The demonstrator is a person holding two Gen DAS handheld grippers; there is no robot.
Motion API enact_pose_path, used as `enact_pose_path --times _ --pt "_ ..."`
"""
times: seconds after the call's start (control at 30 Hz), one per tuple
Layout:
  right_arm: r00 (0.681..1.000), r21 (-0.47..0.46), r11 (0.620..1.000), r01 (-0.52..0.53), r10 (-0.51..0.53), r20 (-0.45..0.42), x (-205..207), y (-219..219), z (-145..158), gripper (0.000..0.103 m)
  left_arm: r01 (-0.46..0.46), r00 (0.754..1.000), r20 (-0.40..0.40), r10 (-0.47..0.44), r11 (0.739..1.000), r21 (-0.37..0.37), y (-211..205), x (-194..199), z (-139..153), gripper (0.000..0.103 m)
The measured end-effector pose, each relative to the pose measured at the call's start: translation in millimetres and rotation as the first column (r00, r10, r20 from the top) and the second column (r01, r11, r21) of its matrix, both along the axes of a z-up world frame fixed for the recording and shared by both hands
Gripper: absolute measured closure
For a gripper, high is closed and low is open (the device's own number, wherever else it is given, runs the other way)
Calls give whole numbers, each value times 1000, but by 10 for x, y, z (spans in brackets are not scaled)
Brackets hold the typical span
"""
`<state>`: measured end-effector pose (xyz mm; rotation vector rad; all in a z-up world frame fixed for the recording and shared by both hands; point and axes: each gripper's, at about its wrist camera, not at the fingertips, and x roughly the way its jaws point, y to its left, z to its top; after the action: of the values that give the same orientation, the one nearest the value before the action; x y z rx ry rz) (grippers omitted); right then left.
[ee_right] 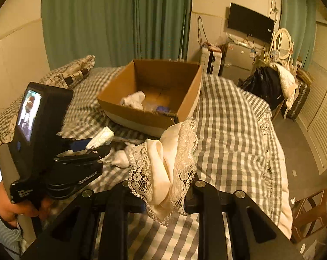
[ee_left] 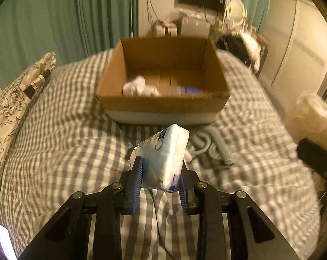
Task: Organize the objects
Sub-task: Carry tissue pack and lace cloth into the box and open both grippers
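Left wrist: tongs [ee_left: 161, 171] clamp tissue pack [ee_left: 165, 158].

You are working over a bed [ee_left: 61, 143] covered in a grey-and-white checked quilt. A cardboard box [ee_left: 163, 106] is sitting directly on it, with a grey coiled cable [ee_left: 209, 145] lying just in front of the box. A floral pillow [ee_left: 16, 99] is resting along your left edge, and white cloth [ee_right: 121, 158] is lying nearby.
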<state>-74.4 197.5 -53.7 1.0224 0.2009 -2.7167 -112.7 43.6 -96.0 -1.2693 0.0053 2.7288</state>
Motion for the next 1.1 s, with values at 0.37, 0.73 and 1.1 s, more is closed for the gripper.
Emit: enact_pose_path --times 0.37,0.73,1.1 --pt "992 -2 999 -39 39 -124 300 -169 676 82 37 986 -162 -25 997 70 -171 300 900 73" --pt "978 -30 997 -78 71 -197 -209 -292 1201 82 64 966 -255 -42 995 79 -274 -192 1474 73" --pt "986 -81 994 -71 57 -155 -1417 -366 1088 82 57 970 -241 -37 995 77 -208 -1194 1183 73"
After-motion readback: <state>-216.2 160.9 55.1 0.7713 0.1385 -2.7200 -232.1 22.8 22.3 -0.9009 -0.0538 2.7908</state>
